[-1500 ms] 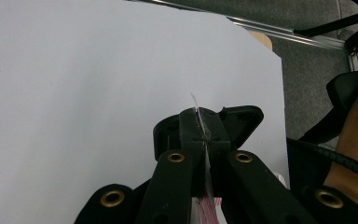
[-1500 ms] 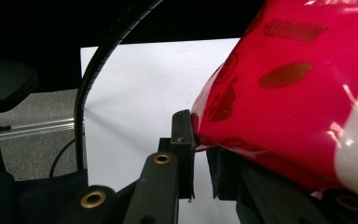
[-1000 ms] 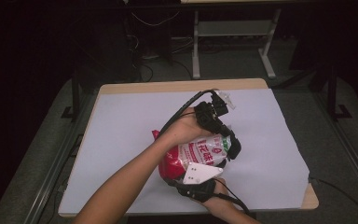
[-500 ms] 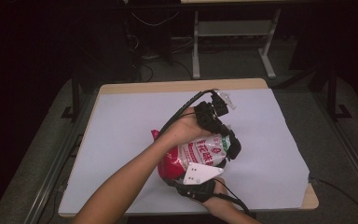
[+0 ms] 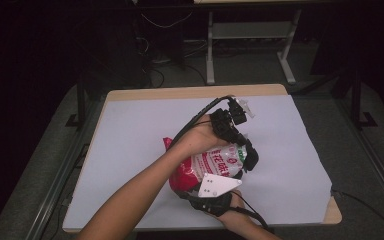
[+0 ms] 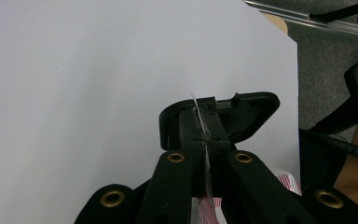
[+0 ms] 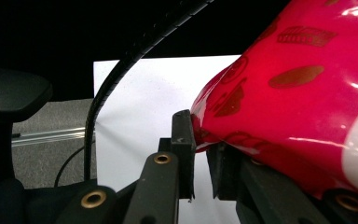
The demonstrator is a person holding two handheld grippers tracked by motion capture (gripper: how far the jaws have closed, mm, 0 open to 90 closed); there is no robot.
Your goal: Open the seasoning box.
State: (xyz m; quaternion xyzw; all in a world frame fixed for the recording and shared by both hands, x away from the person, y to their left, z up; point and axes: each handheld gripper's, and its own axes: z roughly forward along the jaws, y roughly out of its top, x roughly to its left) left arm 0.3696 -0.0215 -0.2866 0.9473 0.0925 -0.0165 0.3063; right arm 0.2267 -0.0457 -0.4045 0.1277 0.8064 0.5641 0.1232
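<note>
So there's a glossy red-and-white plastic snack bag with printed lettering sitting around the middle of the white sheet-covered table, a bit toward the person's edge, and both grippers are on it at once.

The left gripper comes in over the top of the bag from the left forearm and reaches across to the bag's far right side. In the left gripper view its two black jaws are pressed together with a thin, clear edge of the bag's film caught between them — pinched flat, sticking up past the tips, with the white sheet behind. A bit of the bag's red-striped print peeks out at the bottom, just below the jaws.

The right gripper sits at the bag's near side, by the table's near edge, with its grey three-cornered plate lying right over the bag's lower corner. In the right gripper view the jaws are at a narrow gap, and the bulging red side of the bag is wedged between them — the pouch swells out above and to the right of the jaws, shiny with darker printed shapes on it. A black cable arcs across the sheet to the left of the bag in that view.
</note>
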